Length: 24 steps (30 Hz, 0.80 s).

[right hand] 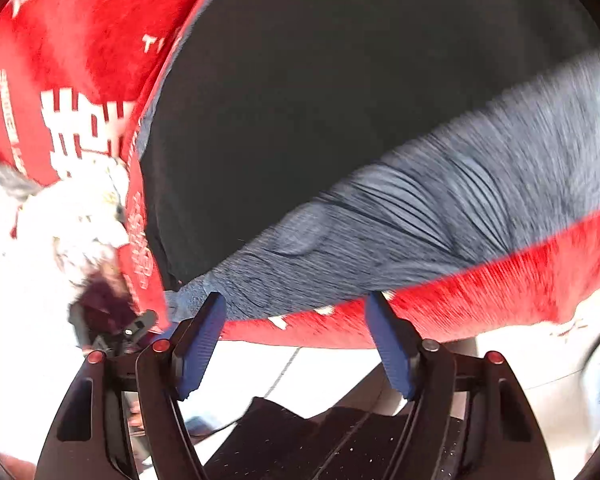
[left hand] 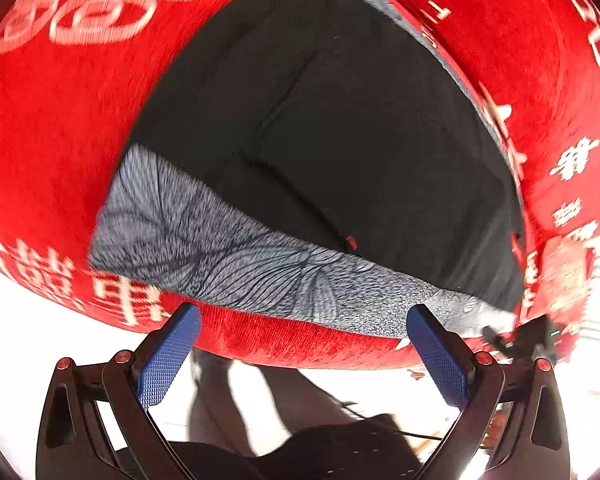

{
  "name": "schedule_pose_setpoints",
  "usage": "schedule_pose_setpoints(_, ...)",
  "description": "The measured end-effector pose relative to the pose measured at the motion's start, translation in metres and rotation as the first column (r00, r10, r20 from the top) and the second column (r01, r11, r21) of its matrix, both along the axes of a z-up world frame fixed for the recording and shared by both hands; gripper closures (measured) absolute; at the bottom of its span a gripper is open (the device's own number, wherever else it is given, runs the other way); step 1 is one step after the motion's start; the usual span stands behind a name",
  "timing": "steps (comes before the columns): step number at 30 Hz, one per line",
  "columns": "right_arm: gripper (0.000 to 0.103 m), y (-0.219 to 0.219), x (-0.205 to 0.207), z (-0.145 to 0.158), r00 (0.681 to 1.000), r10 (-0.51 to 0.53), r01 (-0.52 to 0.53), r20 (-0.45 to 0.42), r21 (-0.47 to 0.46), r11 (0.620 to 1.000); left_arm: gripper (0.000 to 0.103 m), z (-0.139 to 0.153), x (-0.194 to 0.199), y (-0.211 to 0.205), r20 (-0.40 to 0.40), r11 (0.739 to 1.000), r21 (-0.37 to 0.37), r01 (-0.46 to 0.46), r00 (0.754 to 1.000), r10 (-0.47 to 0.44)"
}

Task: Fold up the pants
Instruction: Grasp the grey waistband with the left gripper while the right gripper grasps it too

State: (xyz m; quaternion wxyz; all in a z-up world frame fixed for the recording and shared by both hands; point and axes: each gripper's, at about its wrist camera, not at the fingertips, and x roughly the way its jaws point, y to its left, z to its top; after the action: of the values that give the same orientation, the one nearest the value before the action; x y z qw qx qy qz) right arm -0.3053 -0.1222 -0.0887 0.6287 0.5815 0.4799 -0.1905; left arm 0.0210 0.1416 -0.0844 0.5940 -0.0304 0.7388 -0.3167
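Black pants (left hand: 340,128) lie flat on a red cloth with white characters (left hand: 52,128). A grey leaf-patterned band (left hand: 228,256) runs along the near edge of the pants. My left gripper (left hand: 303,312) is open and empty, its blue pads just short of that band above the cloth's near edge. In the right wrist view the black pants (right hand: 320,92) and the grey band (right hand: 440,216) fill the frame. My right gripper (right hand: 296,300) is open and empty, with its fingertips at the band's near edge.
The red cloth (right hand: 500,292) ends just ahead of both grippers, with pale tiled floor (right hand: 320,364) below. A small dark device (left hand: 536,338) lies at the cloth's edge; it also shows in the right wrist view (right hand: 112,328). White clutter (right hand: 76,220) lies left.
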Motion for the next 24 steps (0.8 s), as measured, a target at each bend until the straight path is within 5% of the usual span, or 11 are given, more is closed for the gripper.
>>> schedule_pose_setpoints(7,0.027,-0.011,-0.029,-0.019,0.975,-0.149,0.132,0.163,0.113,0.985,0.002,-0.019,-0.002,-0.005,-0.057,0.995,-0.063,-0.073,0.996,0.069)
schedule_pose_setpoints(10,0.027,-0.02,-0.03,-0.018,0.954,-0.202,0.18,0.222,0.115,0.977,0.016,-0.017,0.004,-0.019,-0.046,0.997,-0.064,-0.046,0.998,0.043)
schedule_pose_setpoints(13,0.027,-0.026,-0.03,-0.022,0.935,-0.248,0.218,0.254,0.14,0.966,0.046,-0.016,0.011,-0.019,-0.02,0.999,-0.009,-0.044,0.999,0.044)
schedule_pose_setpoints(14,0.03,-0.026,-0.03,-0.021,0.934,-0.252,0.222,0.253,0.143,0.965,0.062,-0.014,0.014,-0.015,-0.024,0.998,-0.011,-0.054,0.998,0.054)
schedule_pose_setpoints(16,0.076,-0.027,-0.031,-0.015,0.93,-0.259,0.23,0.26,0.138,0.963,0.079,-0.007,0.022,-0.009,-0.029,0.998,-0.014,-0.063,0.998,0.063)
schedule_pose_setpoints(17,0.095,-0.028,-0.032,-0.01,0.929,-0.27,0.243,0.252,0.134,0.961,0.08,-0.001,0.025,-0.009,-0.023,0.998,-0.023,-0.057,0.998,0.057)
schedule_pose_setpoints(24,0.095,-0.062,0.005,0.065,0.952,-0.121,0.139,0.281,-0.046,0.989,0.08,0.076,0.059,-0.055,0.136,0.991,-0.135,0.021,0.991,-0.003)
